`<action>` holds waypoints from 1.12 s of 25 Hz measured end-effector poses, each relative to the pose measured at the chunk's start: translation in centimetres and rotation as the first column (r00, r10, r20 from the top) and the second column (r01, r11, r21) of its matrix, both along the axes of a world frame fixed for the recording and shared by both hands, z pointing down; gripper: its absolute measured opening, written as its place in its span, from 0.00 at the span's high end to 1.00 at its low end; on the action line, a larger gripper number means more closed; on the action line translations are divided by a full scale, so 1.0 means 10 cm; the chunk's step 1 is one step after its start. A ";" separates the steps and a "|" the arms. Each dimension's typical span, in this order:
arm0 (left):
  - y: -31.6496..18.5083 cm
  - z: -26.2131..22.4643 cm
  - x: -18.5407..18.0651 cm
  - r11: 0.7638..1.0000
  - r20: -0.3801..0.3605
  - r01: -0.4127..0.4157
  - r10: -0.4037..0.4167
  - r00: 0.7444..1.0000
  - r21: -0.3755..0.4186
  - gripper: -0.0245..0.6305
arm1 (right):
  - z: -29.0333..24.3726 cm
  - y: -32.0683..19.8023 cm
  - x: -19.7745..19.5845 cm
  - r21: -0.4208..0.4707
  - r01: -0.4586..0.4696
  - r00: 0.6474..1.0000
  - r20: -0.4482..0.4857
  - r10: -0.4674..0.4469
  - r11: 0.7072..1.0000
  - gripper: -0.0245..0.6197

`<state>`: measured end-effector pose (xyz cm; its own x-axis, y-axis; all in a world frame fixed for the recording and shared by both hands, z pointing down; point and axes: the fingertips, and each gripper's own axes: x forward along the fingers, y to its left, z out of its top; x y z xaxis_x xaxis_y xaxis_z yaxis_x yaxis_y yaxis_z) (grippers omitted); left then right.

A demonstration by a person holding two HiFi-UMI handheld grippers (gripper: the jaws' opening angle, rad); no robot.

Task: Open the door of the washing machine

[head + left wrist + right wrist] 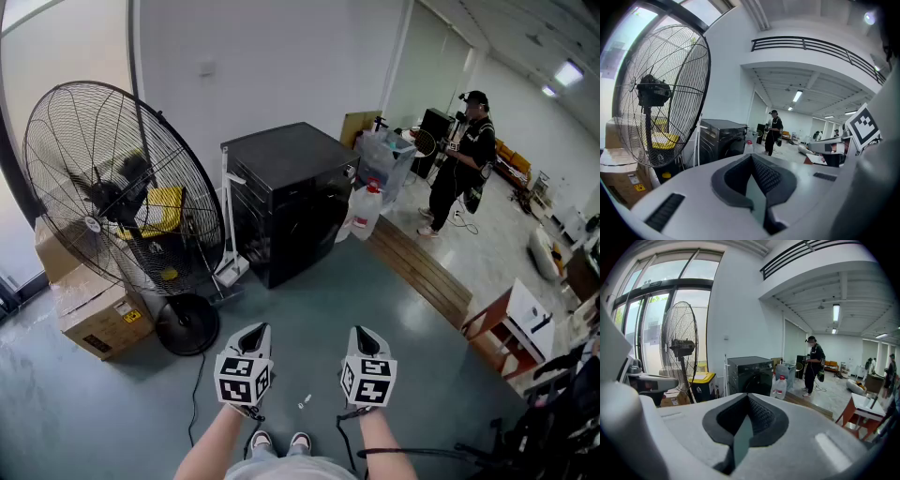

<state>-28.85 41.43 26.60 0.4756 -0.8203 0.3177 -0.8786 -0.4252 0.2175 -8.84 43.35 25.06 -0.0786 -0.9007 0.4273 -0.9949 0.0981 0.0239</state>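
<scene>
Washing machine (291, 192) sat just right of fan (122, 187), door shut. Left gripper (256, 331) and right gripper (365, 335) hovered side by side, nearer than fan base, well apart from machine. Fingers on both closed together, nothing held.

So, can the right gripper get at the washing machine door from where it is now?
Probably not yet: the right gripper hangs close to the body, shut, with bare floor between it and the washing machine. Nothing blocks the door; the fan stands off to the left, so stepping forward should do.
</scene>
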 end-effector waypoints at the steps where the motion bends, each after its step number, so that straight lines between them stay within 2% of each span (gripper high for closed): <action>1: 0.01 0.00 -0.01 1.000 -0.001 0.001 -0.001 1.000 -0.001 0.96 | -0.01 0.01 -0.01 0.000 0.001 1.000 -0.001 -0.001 1.000 0.95; 9: 0.06 0.00 -0.07 1.000 -0.001 -0.009 0.008 1.000 -0.008 0.96 | -0.01 0.05 -0.09 0.003 0.002 1.000 0.026 -0.002 1.000 0.95; 17: 0.04 0.05 -0.17 0.999 0.006 -0.050 0.050 0.999 -0.005 0.96 | 0.07 0.15 -0.15 -0.015 -0.059 0.998 0.034 0.059 0.998 0.95; 23: 0.01 0.17 -0.11 0.996 0.020 -0.087 0.088 0.996 -0.030 0.96 | 0.25 0.20 -0.06 -0.058 -0.101 0.993 0.054 0.104 0.993 0.95; 28: -0.15 0.26 -0.01 0.993 0.025 -0.108 0.109 0.994 -0.040 0.96 | 0.34 0.06 0.07 -0.060 -0.130 0.989 0.061 0.133 0.990 0.95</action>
<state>-28.92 39.91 29.21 0.5520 -0.7512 0.3620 -0.8335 -0.5100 0.2126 -8.16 43.98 28.43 0.0098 -0.8802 0.4746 -0.9985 -0.0343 -0.0431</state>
